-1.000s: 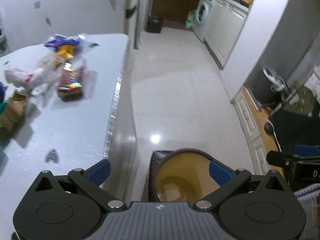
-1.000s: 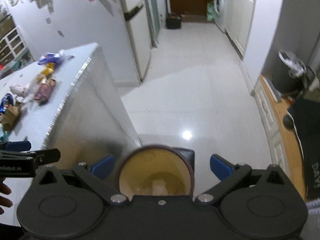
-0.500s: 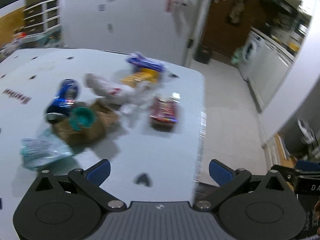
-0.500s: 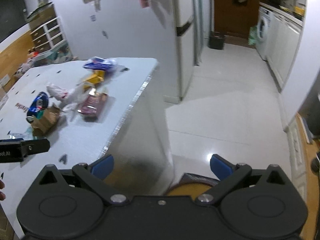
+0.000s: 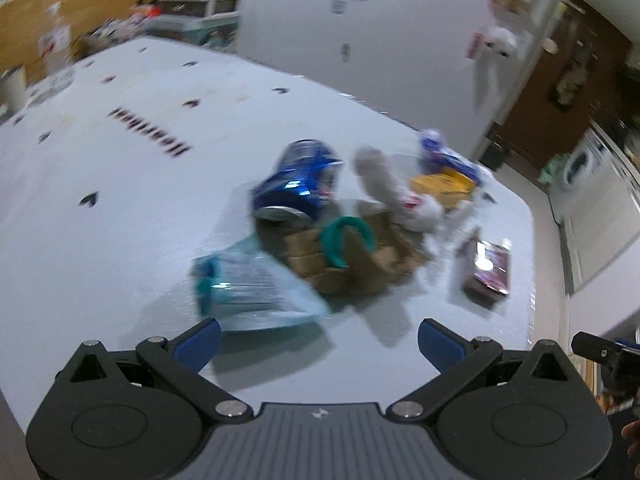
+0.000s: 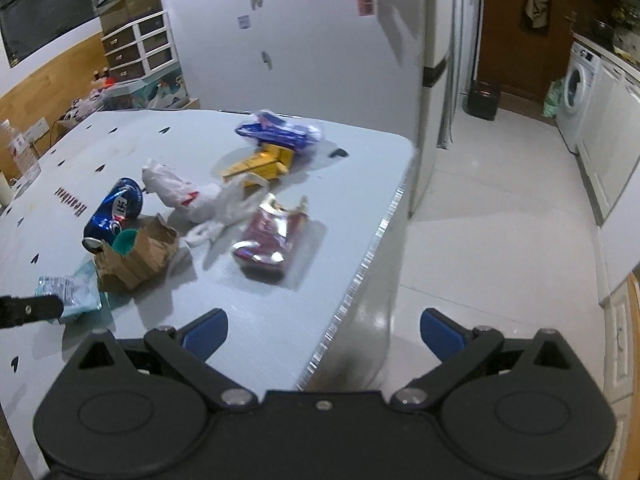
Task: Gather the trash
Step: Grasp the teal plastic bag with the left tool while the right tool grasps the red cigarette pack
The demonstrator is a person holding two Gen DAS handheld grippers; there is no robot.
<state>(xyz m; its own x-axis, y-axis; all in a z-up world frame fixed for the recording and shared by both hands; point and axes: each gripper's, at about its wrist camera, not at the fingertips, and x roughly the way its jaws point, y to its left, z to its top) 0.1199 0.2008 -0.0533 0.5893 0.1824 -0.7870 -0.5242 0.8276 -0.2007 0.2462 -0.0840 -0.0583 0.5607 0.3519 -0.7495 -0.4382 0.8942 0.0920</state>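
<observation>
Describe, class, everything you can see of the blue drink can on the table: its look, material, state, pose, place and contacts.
The blue drink can looks like shiny metal, blue with white and red markings. It lies on its side on the white table, dented, its silver end facing the cameras. That end sits against the crumpled brown paper bag and a teal lid. A white plastic bag lies close beside it. Neither claw touches it.

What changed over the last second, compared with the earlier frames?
Both grippers swung up from over the brown bin, now out of view, toward the table. The left gripper now faces the pale blue wrapper. Both stayed open and empty; the trash pile looks unmoved.
</observation>
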